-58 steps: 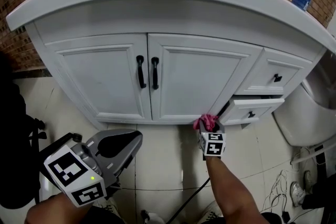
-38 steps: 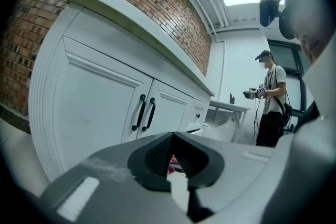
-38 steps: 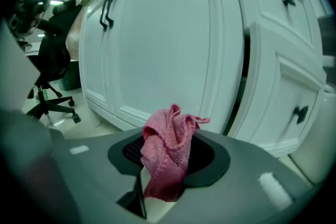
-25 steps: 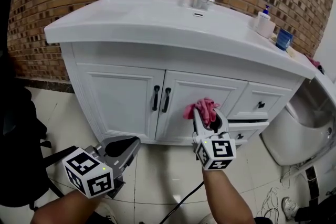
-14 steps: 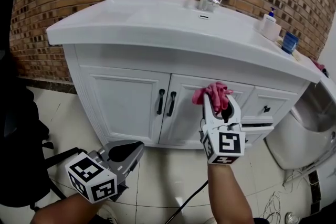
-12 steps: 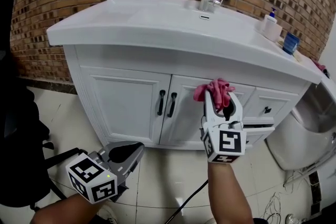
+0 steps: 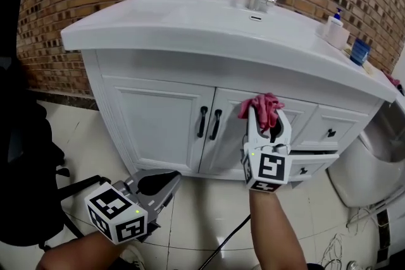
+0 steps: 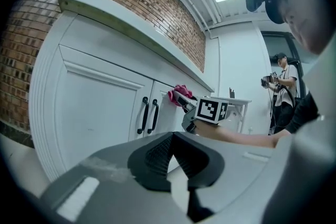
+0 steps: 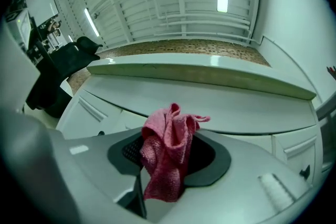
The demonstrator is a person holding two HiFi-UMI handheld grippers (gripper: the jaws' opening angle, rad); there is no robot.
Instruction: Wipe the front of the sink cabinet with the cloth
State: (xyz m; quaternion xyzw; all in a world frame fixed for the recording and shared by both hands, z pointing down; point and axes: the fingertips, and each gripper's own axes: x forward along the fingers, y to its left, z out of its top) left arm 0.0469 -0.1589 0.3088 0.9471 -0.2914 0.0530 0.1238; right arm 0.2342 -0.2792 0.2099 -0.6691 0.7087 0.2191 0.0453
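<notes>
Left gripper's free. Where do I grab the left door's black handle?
Grip the left door's handle at mid-span, coming straight from the front with the jaws closing sideways. It is an upright bar with a gap behind it, fixed at both ends.

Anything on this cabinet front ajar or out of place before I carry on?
Yes: the lower white drawer on the cabinet's right stands pulled out, proud of the white panelled doors. The right tool grips the pink cloth beside it.

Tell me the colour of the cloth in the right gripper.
Pink-red cloth; clearest in the right gripper view.
</notes>
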